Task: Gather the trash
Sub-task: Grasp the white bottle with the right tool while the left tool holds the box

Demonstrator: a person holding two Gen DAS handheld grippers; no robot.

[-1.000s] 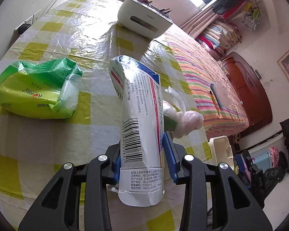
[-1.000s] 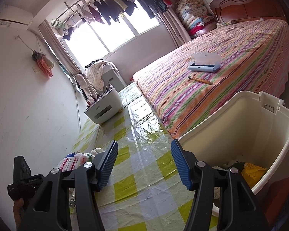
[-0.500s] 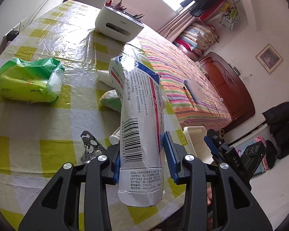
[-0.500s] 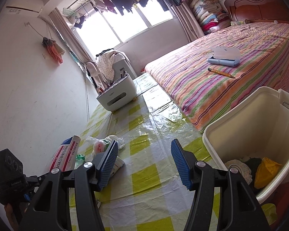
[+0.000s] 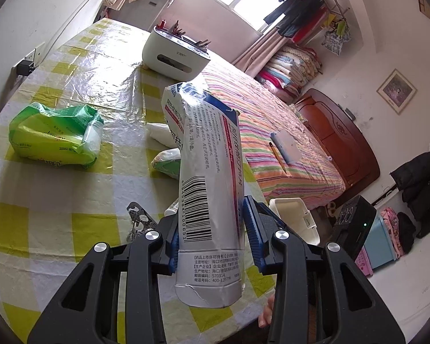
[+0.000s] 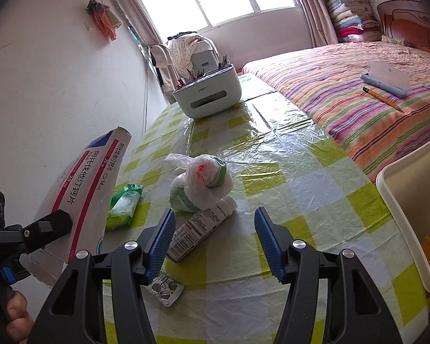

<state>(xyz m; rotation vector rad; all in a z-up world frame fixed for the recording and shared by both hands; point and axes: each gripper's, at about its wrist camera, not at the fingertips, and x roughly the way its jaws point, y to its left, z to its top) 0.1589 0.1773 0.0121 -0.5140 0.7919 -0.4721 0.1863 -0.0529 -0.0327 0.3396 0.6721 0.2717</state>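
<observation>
Left claw (image 5: 212, 238) pinches medicine box (image 5: 207, 177); right claw (image 6: 215, 240) gapes empty.

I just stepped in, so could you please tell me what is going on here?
Someone is clearing trash off a checkered table. The left gripper is shut on a flattened medicine box, lifted above the table. The right gripper hovers open over a small bottle and a knotted plastic bag. The white bin waits at the table's edge.

You held the crumpled white medicine box (image 5: 209, 189) upright above the table; a knotted plastic bag (image 6: 203, 183), small carton (image 6: 197, 229) and foil blister (image 6: 164, 286) lay beside the white bin (image 6: 410, 206).
</observation>
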